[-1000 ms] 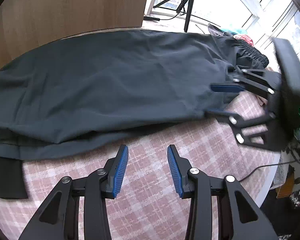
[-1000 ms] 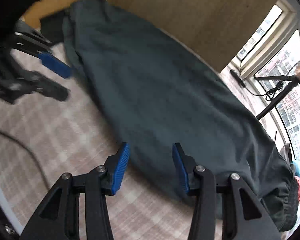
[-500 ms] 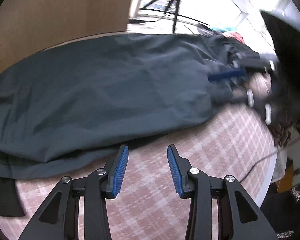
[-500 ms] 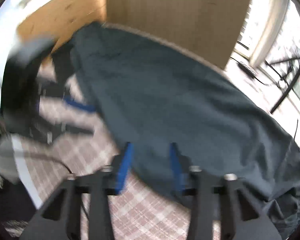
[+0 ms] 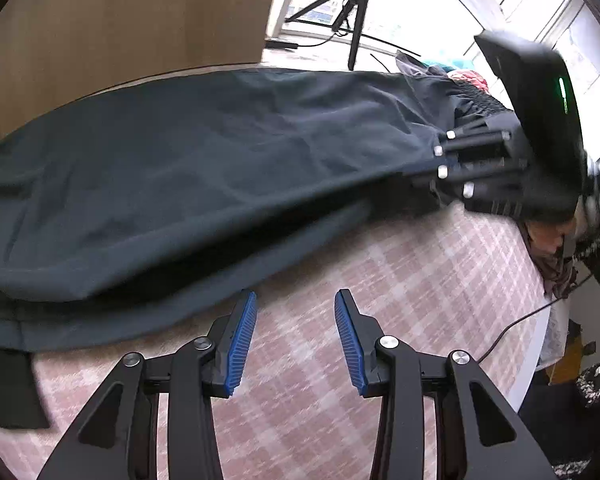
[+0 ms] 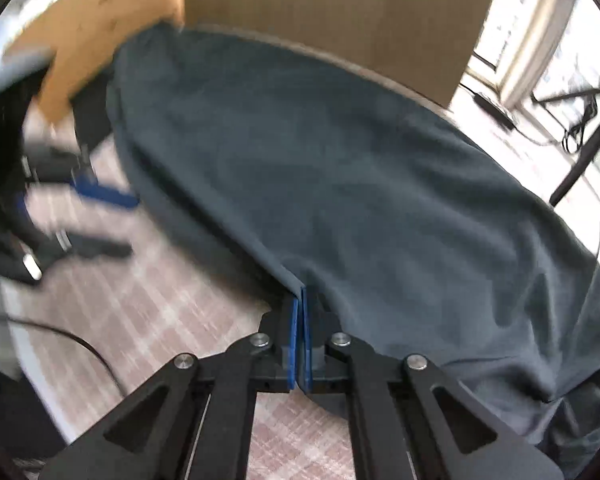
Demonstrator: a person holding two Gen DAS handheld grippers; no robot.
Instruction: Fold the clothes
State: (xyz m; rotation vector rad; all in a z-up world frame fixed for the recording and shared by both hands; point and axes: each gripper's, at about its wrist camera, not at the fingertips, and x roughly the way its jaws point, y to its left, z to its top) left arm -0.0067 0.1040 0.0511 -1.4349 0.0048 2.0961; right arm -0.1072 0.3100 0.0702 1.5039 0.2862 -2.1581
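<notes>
Dark trousers (image 5: 204, 168): spread lengthwise across the table (image 5: 420, 288) with its pink checked cloth, waistband toward the window. Right claw (image 6: 300, 312): pressed together, pinching the trousers' near edge, fabric lifted there. Left claw (image 5: 295, 336): spread, holding nothing, just beside the trousers' edge.

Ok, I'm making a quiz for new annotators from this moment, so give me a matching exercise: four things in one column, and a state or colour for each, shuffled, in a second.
Things:
1. left gripper
2. right gripper
3. dark garment
4. tablecloth

States or colours:
A. pink plaid
B. jaws apart, nothing between them
C. slate grey, spread across the table
D. pads pressed together on a fabric edge

Pairs: 1-B, 2-D, 3-C, 4-A
</notes>
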